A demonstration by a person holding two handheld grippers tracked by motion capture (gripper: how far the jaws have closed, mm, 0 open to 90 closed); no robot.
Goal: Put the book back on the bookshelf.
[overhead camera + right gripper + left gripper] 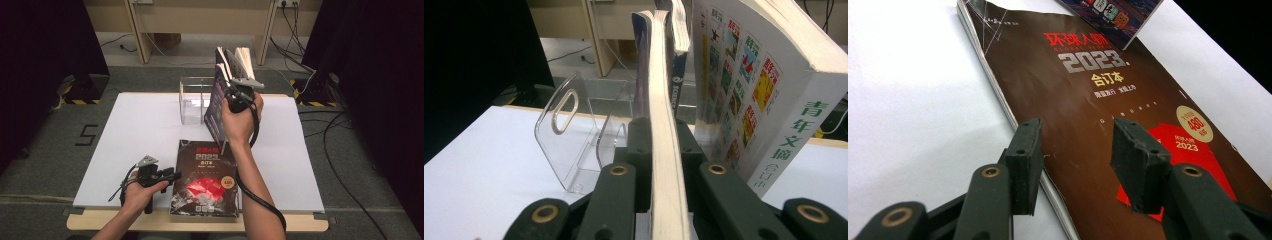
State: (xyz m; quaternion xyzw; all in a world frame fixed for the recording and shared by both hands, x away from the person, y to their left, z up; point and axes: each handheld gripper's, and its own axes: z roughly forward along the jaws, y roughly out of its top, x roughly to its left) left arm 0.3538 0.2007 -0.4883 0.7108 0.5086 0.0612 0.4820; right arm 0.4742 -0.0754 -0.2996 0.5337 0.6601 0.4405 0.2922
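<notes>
My right gripper (pixel 231 85) (pixel 664 137) is shut on a thin upright book with a purple cover (pixel 215 107), its jaws pressing both sides of the cream page block (pixel 664 95). The book's lower corner (pixel 1115 17) hangs over the far edge of a brown magazine (pixel 205 175) (pixel 1083 95) that lies flat at the table's near edge. My left gripper (pixel 172 176) (pixel 1075 145) rests low at the magazine's left edge. It is open, with one jaw over the white table and the other over the cover.
A clear acrylic book rack (pixel 192 100) (pixel 574 135) stands at the far middle of the white table (pixel 135 130). A thick white book with green characters (pixel 769 100) and a dark blue one (pixel 678 70) stand close to the right of the held book. Cables lie on the floor (pixel 345 165).
</notes>
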